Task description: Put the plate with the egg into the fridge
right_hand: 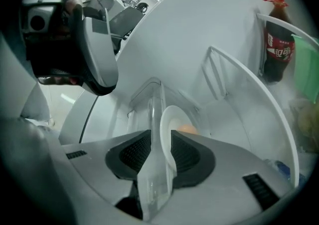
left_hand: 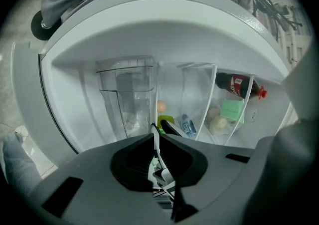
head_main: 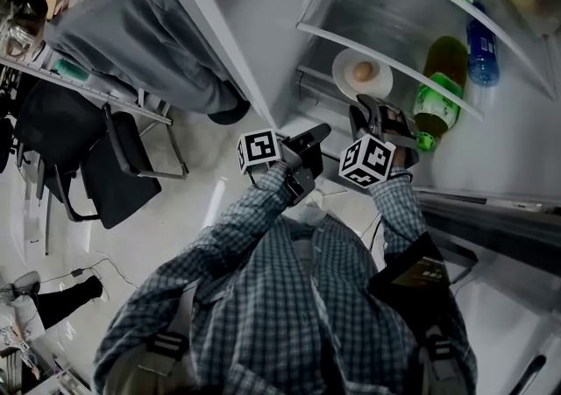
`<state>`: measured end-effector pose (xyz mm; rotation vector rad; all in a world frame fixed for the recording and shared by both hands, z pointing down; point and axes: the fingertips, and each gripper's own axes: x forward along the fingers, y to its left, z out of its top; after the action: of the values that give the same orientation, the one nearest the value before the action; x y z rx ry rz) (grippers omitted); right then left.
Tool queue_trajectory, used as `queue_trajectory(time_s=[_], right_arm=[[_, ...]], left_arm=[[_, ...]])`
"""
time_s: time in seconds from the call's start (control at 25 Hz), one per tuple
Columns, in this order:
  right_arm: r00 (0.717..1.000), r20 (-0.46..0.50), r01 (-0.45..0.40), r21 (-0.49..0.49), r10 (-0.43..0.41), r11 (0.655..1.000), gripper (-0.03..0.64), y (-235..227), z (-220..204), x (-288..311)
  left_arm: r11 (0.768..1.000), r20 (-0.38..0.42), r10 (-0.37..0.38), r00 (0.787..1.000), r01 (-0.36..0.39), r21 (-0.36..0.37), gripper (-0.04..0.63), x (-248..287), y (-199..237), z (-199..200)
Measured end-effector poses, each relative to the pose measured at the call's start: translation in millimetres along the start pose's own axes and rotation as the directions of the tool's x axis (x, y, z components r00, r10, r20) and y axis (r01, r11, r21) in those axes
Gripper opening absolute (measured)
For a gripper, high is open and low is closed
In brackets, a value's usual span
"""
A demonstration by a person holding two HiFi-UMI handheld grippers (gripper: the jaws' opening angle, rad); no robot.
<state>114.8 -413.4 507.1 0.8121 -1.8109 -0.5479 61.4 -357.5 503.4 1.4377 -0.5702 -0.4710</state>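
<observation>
Plate with egg sits on the fridge's glass shelf — right hand-held gripper wide, jaws either side of the plate's rim; left hand-held gripper closed, empty.

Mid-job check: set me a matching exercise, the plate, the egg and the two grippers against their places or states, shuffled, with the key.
Things:
1. plate
2. egg
3. left gripper
4. right gripper

Places or states:
A. jaws together, nothing between them
B. lying on the plate
C. jaws apart, the plate's rim between them
D. resting inside the fridge

Pairs: 1-D, 2-B, 3-A, 4-C
</observation>
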Motion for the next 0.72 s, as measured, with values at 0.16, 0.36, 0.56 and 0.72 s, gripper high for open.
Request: queue_trajectory(time_s=[0.16, 0.36, 0.56, 0.72], right_arm=[[1.000, 0.008, 0.016, 0.044, -0.016, 0.999, 0.106, -1, -2, -8], [0.998, 0.039, 0.040, 0.136, -0.046, 0.990, 0.106, 0, 4, -24], [0.997, 0.083, -0.029, 0.268, 0.007, 0.963, 0.021, 15, 12, -43], [0.985, 0.155, -0.131, 0.419, 0.071, 0.898, 0.006, 32, 21, -61]], left_arm=[[1.000, -0.017, 0.012, 1.000, -0.011, 0.027, 0.023, 0, 1, -3], [0.992, -0.045, 0.024, 0.999, -0.018, 0.128, 0.021, -1, -6, -10], [0.968, -0.056, 0.013, 0.998, 0.001, 0.249, 0.018, -3, -22, -15], [0.940, -0.062, 0.012, 0.998, 0.009, 0.341, 0.006, -8, -29, -18]])
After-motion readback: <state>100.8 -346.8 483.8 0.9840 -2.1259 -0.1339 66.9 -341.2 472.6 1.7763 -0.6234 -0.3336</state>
